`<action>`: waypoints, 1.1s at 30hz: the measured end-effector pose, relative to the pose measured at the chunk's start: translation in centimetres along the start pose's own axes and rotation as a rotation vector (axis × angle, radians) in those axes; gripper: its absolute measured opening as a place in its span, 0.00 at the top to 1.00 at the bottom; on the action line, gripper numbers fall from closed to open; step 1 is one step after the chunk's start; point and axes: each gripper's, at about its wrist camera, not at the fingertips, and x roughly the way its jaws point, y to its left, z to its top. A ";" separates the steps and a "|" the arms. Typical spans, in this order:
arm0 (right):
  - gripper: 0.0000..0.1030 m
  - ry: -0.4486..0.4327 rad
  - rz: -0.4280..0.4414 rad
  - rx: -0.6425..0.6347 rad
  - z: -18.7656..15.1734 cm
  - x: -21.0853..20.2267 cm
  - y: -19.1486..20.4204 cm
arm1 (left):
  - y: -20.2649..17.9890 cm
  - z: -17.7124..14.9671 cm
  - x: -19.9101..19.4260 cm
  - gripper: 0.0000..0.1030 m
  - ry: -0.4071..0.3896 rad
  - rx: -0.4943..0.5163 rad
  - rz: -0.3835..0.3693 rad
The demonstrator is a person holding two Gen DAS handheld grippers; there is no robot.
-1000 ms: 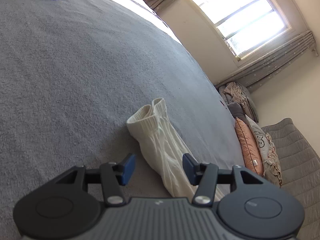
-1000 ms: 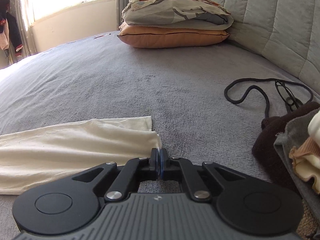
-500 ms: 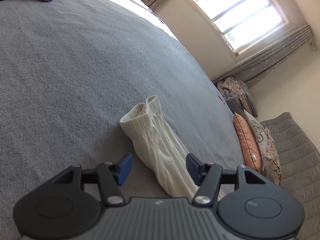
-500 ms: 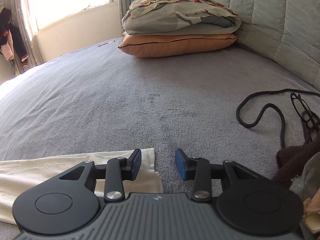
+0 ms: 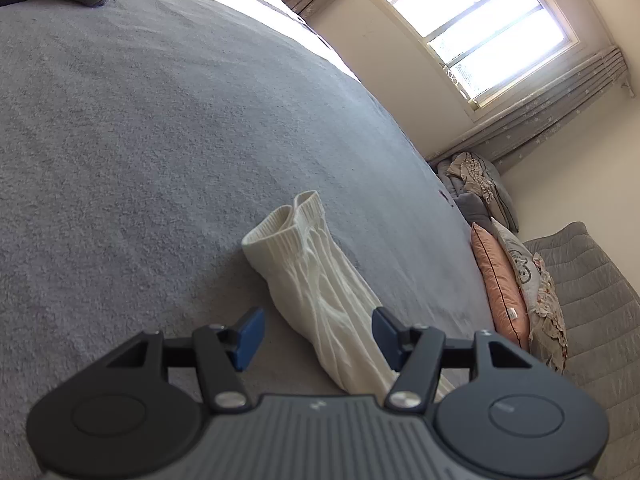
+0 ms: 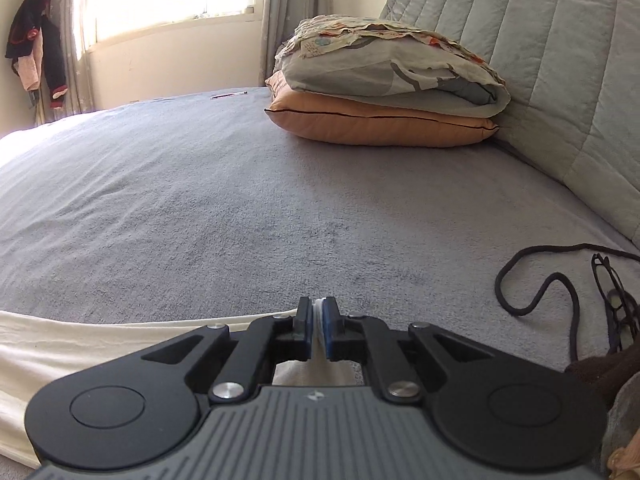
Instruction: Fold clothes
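The right gripper (image 6: 317, 330) has just closed, pinching the cream knit garment (image 6: 80, 344) on the grey bed (image 6: 240, 208), while the left gripper (image 5: 318, 336) stands wide astride its ribbed sleeve (image 5: 320, 284).

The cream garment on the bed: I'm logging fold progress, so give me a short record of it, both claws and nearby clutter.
garment: cream knit garment, lying stretched out on the grey bed cover
left claw: open, pads either side of the garment, not pressing
right claw: has just closed, pinching a cream edge
nearby clutter: black cord, glasses
pillows: stacked against the headboard
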 end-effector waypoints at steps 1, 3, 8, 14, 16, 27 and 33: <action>0.94 0.015 -0.010 0.002 -0.2 0.5 0.1 | 0.0 0.0 0.1 0.41 0.003 -0.001 0.001; 0.93 0.064 -0.047 -0.045 -1.1 2.1 1.0 | 0.0 -0.1 0.2 0.41 0.009 -0.002 0.003; 0.81 0.066 -0.057 -0.001 -0.4 1.6 1.1 | 0.0 0.0 -0.1 0.41 0.014 -0.012 -0.006; 0.44 0.016 0.016 0.238 -1.9 -3.1 -2.3 | -0.3 0.1 -0.6 0.40 0.012 -0.029 -0.033; 0.44 0.037 0.064 0.398 -3.5 -3.3 -4.1 | -0.5 0.0 -0.5 0.40 0.017 -0.030 -0.040; 0.92 -0.048 -0.001 0.426 -4.4 -4.4 0.2 | -0.8 0.3 -1.1 0.40 0.026 -0.074 -0.081; 0.92 -0.186 0.040 0.360 -1.4 -8.0 1.8 | -0.5 0.7 -1.0 0.36 0.037 -0.079 -0.078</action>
